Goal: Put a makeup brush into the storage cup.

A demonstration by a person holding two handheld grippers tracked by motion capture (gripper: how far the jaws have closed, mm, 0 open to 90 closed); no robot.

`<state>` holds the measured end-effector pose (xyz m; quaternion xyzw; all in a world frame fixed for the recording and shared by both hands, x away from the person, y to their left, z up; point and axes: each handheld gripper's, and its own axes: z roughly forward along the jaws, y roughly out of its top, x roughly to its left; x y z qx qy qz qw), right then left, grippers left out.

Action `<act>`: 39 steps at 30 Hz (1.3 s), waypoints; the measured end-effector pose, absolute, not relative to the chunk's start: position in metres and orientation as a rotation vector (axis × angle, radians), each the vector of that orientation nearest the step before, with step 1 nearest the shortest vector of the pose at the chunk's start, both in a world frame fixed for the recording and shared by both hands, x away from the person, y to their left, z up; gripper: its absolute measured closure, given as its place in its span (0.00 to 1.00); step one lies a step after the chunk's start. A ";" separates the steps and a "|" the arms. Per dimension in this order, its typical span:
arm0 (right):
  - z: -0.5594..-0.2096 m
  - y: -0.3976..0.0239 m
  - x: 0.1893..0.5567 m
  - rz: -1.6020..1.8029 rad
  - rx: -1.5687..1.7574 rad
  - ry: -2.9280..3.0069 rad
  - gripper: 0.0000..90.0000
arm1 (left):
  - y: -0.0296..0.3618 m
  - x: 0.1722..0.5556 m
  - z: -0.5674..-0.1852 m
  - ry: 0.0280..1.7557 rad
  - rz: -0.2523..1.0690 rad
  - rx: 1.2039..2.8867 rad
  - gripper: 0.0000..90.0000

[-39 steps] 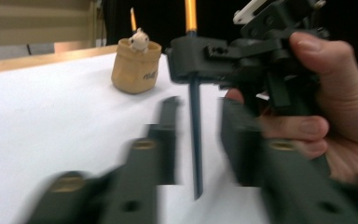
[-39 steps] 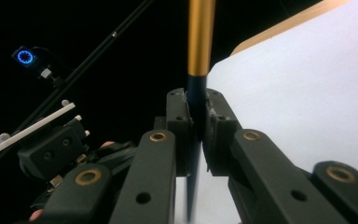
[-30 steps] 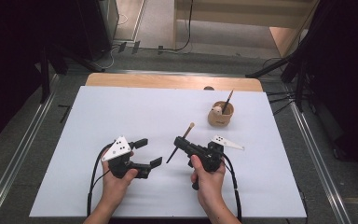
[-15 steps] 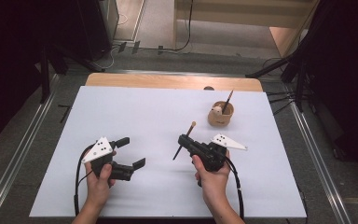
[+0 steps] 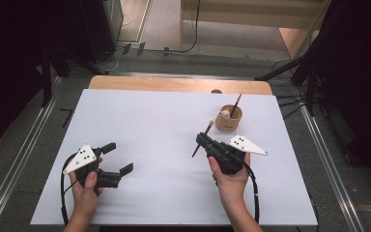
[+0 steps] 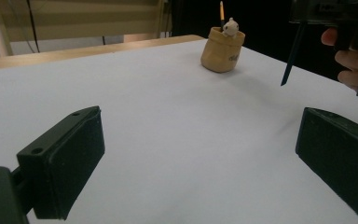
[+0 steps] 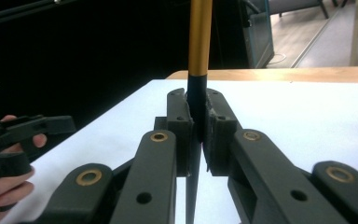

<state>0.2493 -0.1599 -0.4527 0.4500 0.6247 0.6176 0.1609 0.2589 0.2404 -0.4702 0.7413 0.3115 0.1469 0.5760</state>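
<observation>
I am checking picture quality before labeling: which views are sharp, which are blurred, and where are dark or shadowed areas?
High view: even light on the white table, soft shadows, dark surroundings. Left gripper view: the near black pads look soft, the tan cup is fairly clear. Right gripper view: the right gripper and its brush are sharp, the background is blurred, the left side black.

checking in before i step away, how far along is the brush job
Done: one brush already stands in the tan pot. In hand: the right tool is shut on a second brush, lifted off the white table and short of the pot. The left tool is open and empty, its jaws having just opened. Left: carry the held brush to the pot and drop it in.
</observation>
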 end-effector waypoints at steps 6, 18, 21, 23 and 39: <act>-0.448 -0.168 0.251 1.724 1.258 1.765 0.94 | 0.249 0.256 -0.472 0.746 0.368 1.739 0.02; -0.434 -0.200 0.267 1.641 1.243 1.690 0.93 | 0.264 0.250 -0.476 0.771 0.386 1.735 0.02; -0.431 -0.211 0.273 1.618 1.260 1.654 0.93 | 0.268 0.247 -0.477 0.781 0.392 1.730 0.02; -0.429 -0.217 0.278 1.591 1.272 1.634 0.93 | 0.272 0.246 -0.476 0.783 0.404 1.731 0.02; -0.413 -0.240 0.313 1.464 1.265 1.548 0.93 | 0.286 0.243 -0.477 0.815 0.413 1.710 0.02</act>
